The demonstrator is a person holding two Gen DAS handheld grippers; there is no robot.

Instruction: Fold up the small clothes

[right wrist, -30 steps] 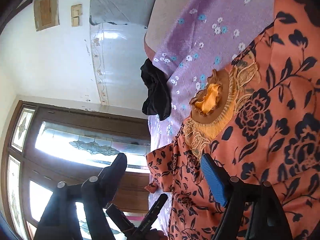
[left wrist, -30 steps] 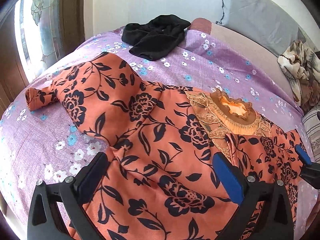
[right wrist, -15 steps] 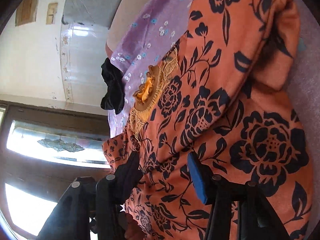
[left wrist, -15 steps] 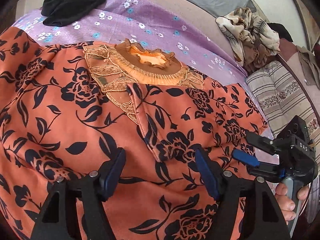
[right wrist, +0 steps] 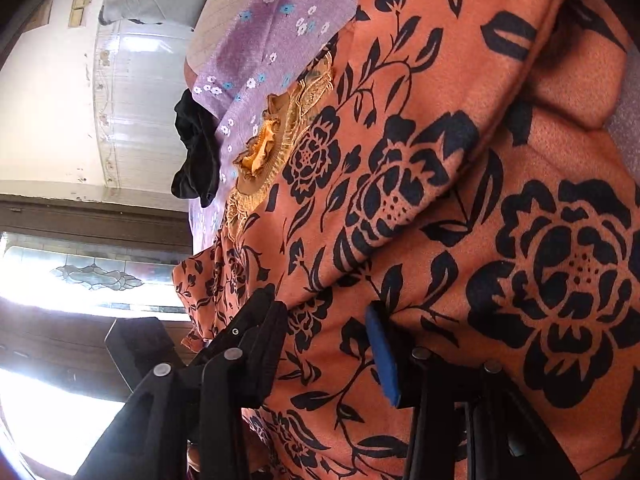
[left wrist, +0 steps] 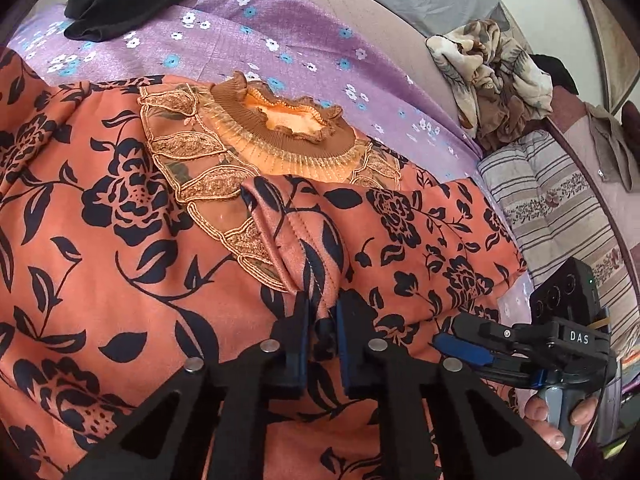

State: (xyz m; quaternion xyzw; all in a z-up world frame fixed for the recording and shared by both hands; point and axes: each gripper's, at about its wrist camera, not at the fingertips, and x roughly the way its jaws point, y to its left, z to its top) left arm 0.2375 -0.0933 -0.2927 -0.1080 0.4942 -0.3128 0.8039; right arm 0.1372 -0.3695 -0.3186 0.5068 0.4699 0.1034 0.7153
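Orange floral top [left wrist: 120, 264] is lying spread on the purple bedsheet [left wrist: 304, 40], collar away from me. From the left wrist, I'm seeing my left gripper [left wrist: 322, 320] clenching a raised fold of its cloth, the ridge running straight ahead toward the collar; my right gripper [left wrist: 464, 350] is sitting just right, at the garment's edge. From the right wrist, I'm watching the right gripper [right wrist: 324, 344] closing with cloth between the jaws, pads not yet pressing.

left gripper [left wrist: 322, 320]: black frame | blue pads | silver screws (bare metal)
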